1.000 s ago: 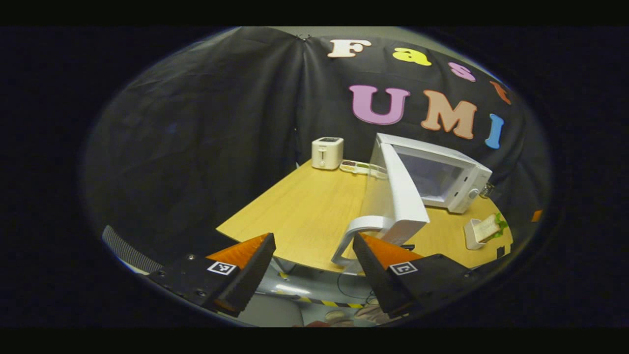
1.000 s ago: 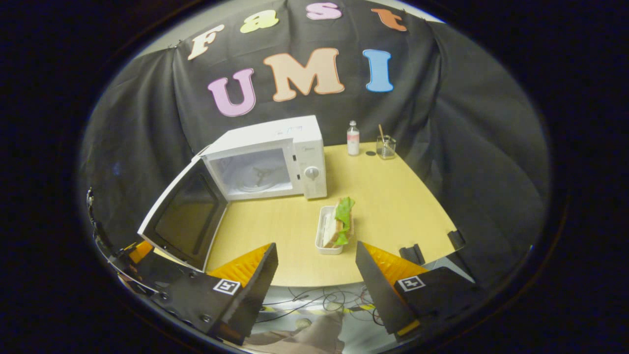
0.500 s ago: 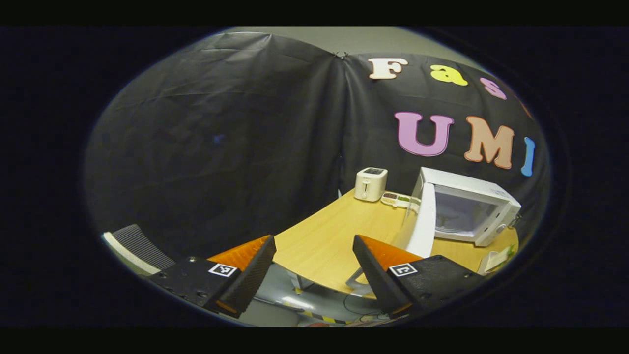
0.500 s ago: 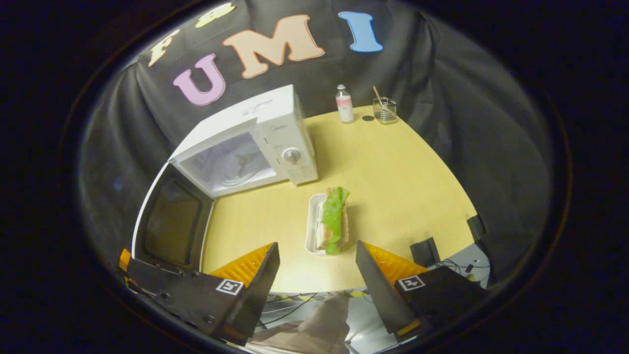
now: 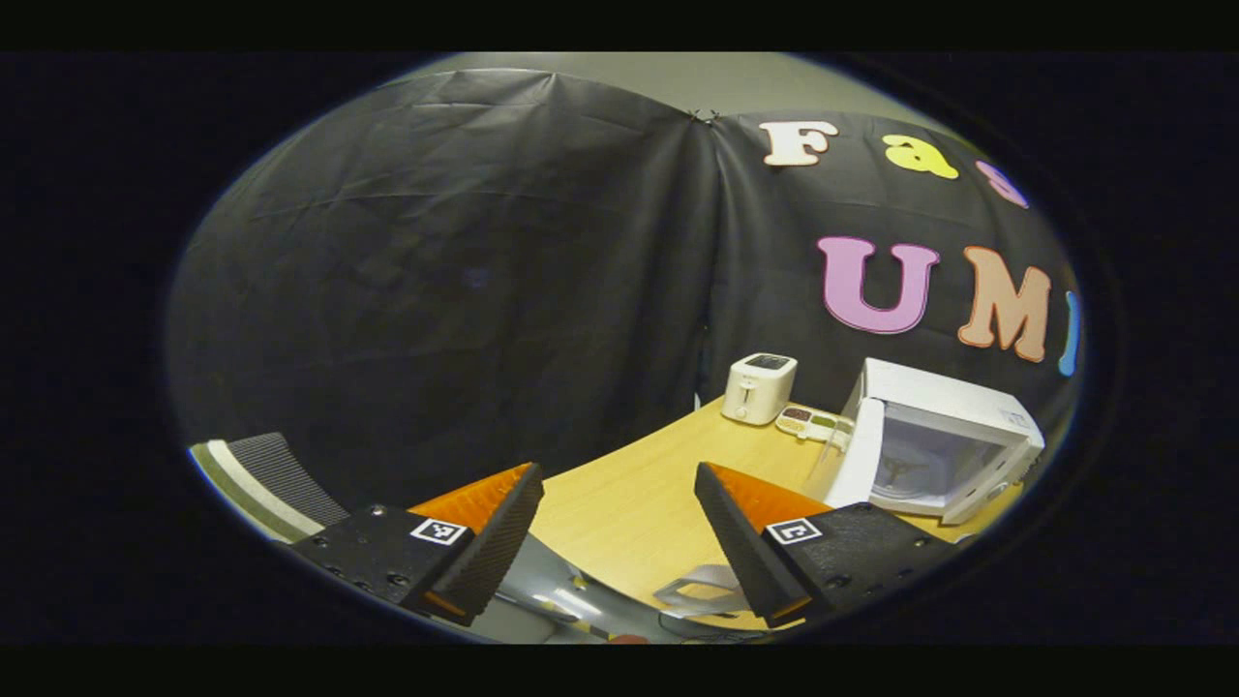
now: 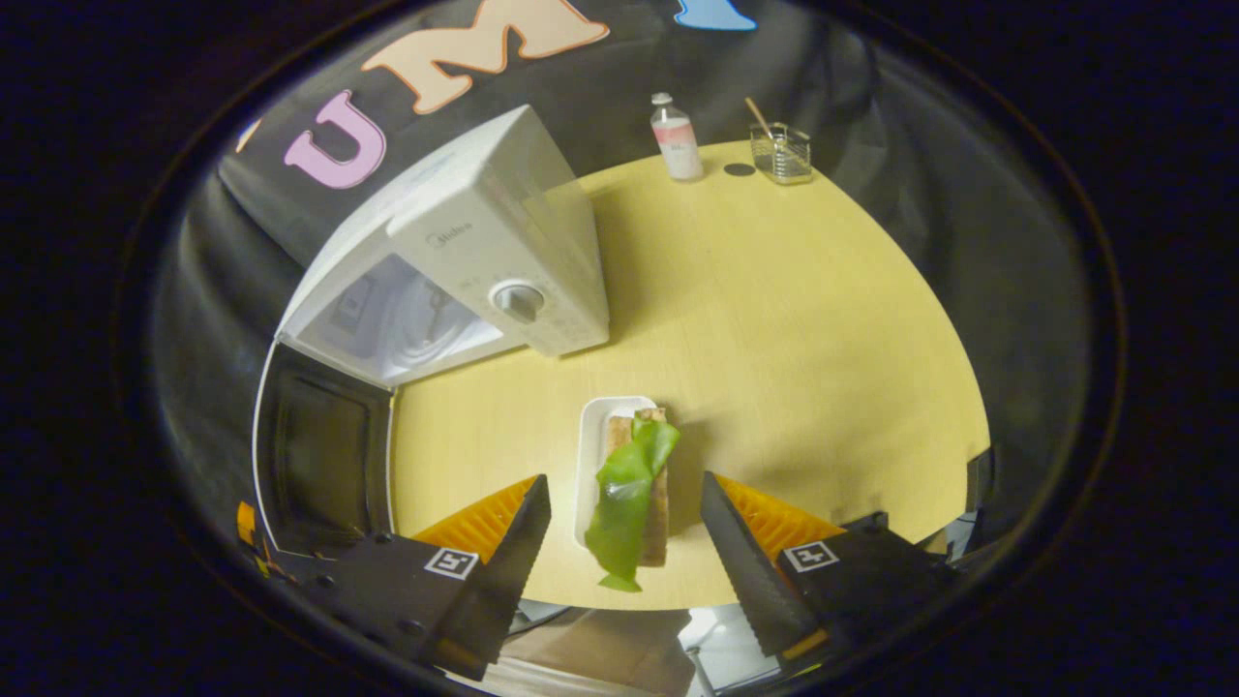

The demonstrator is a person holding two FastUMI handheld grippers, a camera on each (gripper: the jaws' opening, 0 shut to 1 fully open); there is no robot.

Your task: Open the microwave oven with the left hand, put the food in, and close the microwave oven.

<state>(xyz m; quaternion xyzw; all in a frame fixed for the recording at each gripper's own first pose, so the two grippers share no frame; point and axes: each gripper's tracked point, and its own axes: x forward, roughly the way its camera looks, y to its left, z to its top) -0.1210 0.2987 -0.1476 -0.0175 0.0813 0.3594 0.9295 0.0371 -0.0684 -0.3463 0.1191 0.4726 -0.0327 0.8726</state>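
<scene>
While microwave (image 6: pixel 455 252) gapes, tray (image 6: pixel 592 455) holding sandwich (image 6: pixel 634 494)

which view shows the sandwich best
The right gripper view: the sandwich with its green lettuce lies in a white tray on the table, framed between the open right gripper fingers. The left gripper view looks toward the open microwave and toaster instead.

A black cloth wall (image 5: pixel 436 281) hangs in folds behind a round light-wood table (image 6: pixel 803 319), closing it in on the far sides. Above the cloth, a strip of pale plain wall (image 5: pixel 678 77) shows. A grey ribbed chair back (image 5: pixel 281 474) stands left of the table.
</scene>
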